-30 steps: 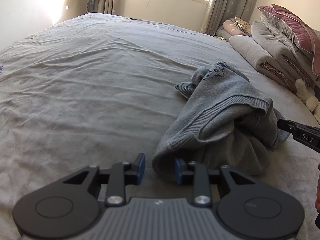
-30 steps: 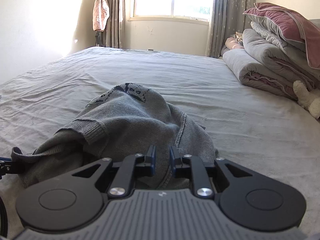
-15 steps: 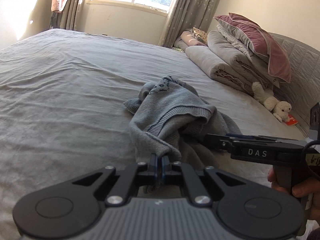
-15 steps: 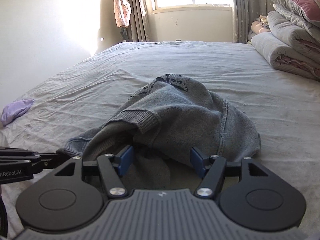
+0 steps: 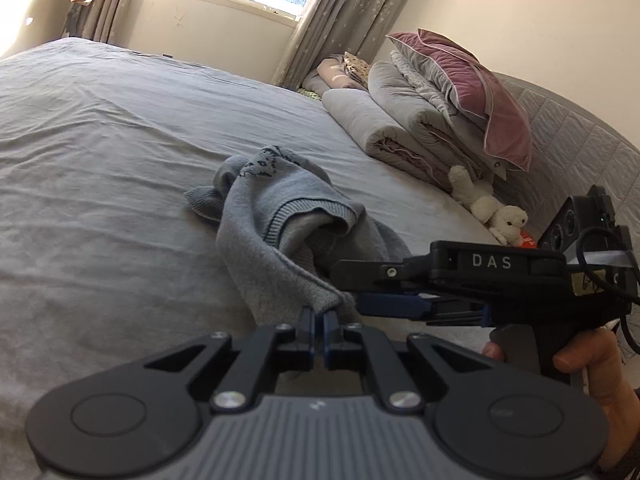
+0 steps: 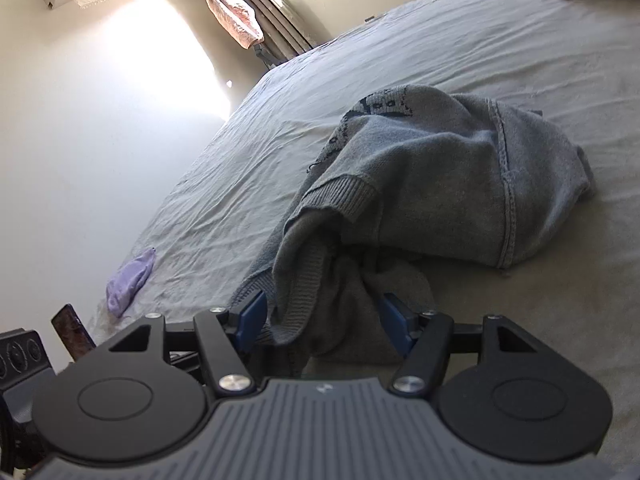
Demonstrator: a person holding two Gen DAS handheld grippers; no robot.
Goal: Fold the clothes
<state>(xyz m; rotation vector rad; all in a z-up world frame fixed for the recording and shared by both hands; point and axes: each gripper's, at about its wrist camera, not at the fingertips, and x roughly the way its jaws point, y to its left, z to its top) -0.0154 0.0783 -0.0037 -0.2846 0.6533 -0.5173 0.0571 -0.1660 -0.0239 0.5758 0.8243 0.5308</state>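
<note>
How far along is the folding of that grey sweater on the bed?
Barely started. Nothing looks folded: the grey sweater lies crumpled on the bed. In hand: the left tongs are shut on its edge, while the right tongs stand open around bunched cloth. Left: spreading it flat and all the folds.

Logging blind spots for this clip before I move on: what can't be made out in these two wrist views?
- Left wrist view: the right gripper is seen side-on, so whether its fingers touch the grey sweater is unclear.
- Right wrist view: the sweater's sleeves and hem are buried in its own folds.
- Right wrist view: the purple cloth is too small to identify.
- Left wrist view: the person's hand is cut off by the frame edge.
</note>
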